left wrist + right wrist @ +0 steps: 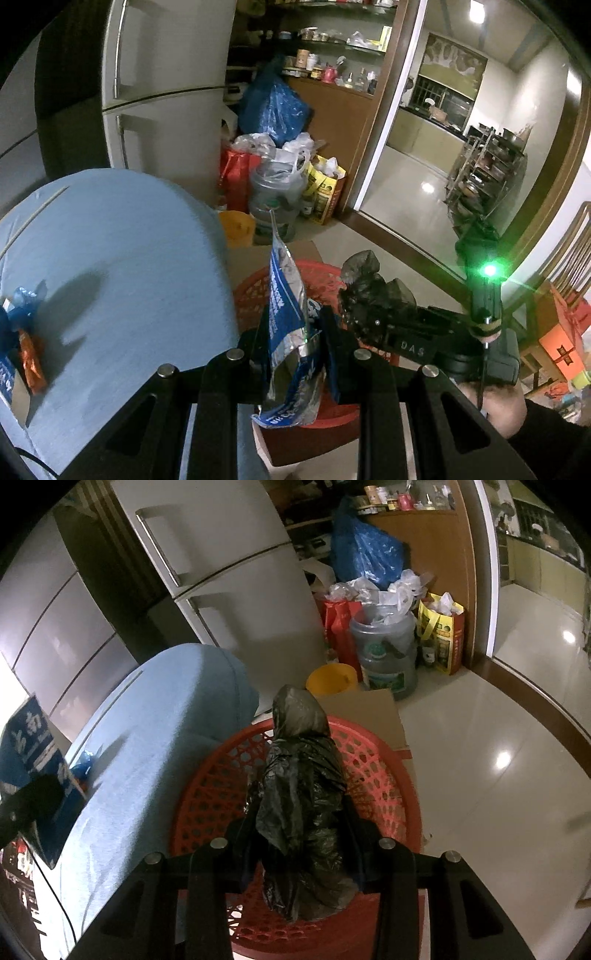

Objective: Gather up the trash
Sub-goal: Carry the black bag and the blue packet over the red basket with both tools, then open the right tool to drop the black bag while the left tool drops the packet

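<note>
My left gripper (293,343) is shut on a blue and silver foil wrapper (286,314) and holds it upright over the red plastic basket (258,288), beside the blue table edge. My right gripper (301,830) is shut on a crumpled black plastic bag (301,775) held above the red basket (376,775). In the left wrist view the right gripper (364,310) with the black bag (364,280) is just to the right. More wrappers, blue (24,302) and orange (33,363), lie at the table's left edge.
A table with a light blue cloth (122,266) lies left of the basket. A fridge (170,85) stands behind it. A yellow bucket (330,679), a water jug (388,653), bags and flat cardboard (369,712) crowd the floor beyond. Tiled floor (480,775) extends right.
</note>
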